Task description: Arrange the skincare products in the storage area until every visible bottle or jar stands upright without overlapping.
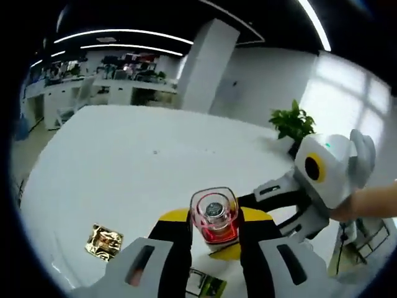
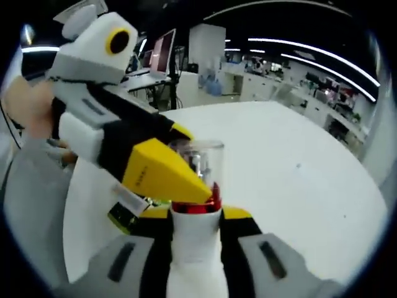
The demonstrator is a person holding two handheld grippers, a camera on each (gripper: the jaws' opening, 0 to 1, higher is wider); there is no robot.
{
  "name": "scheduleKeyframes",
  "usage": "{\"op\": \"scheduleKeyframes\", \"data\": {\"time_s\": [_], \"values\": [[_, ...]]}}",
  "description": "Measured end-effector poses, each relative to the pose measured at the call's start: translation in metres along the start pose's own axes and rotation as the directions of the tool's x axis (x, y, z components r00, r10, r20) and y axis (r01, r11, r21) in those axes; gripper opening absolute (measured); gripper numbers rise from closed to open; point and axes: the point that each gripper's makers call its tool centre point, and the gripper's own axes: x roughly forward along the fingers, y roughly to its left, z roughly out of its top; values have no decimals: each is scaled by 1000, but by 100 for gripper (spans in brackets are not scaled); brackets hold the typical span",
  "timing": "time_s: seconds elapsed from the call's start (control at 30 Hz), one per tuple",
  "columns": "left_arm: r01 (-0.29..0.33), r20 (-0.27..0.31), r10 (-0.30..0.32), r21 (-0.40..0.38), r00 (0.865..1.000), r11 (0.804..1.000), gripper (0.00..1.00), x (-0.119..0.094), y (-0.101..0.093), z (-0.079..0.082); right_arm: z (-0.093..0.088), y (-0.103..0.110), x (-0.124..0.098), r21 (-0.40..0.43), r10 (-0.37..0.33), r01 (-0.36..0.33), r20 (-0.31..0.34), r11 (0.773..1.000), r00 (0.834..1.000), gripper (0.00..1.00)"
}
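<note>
Pinching a clear bottle (image 1: pixel 214 217) with red inside, the left gripper (image 1: pixel 214 239) holds it above the white worktop (image 1: pixel 124 161). The right gripper (image 2: pixel 195 217) has its jaws tight on the same bottle's white bottom end. A gold packet (image 1: pixel 104 240) lies on the worktop nearby.

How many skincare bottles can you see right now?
1: a clear red-based bottle, above the white table, with both the left gripper and right gripper closed on it. Others may be hidden behind the grippers.
</note>
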Motion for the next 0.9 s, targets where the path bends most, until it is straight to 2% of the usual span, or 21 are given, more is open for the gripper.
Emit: {"op": "scheduleKeyframes", "data": {"time_s": [0.2, 0.4, 0.57, 0.73, 0.9], "values": [[83, -34, -79, 141, 996, 987, 25, 7, -20, 2, -6, -2, -14, 43, -14, 13, 29, 999, 999, 29], [163, -75, -149, 248, 986, 955, 25, 9, -36, 0, -11, 0, -25, 59, -11, 10, 27, 998, 1000, 29], [223, -110, -198, 305, 974, 926, 24, 8, -43, -2, -14, 3, -31, 88, 14, -17, 26, 996, 1000, 30], [267, -146, -230, 345, 962, 900, 24, 8, -48, -4, -12, 6, -37, 58, 52, -53, 24, 997, 998, 30], [315, -169, -270, 376, 948, 871, 24, 7, -53, -6, -5, 8, -45, -11, 108, -108, 22, 994, 994, 31]]}}
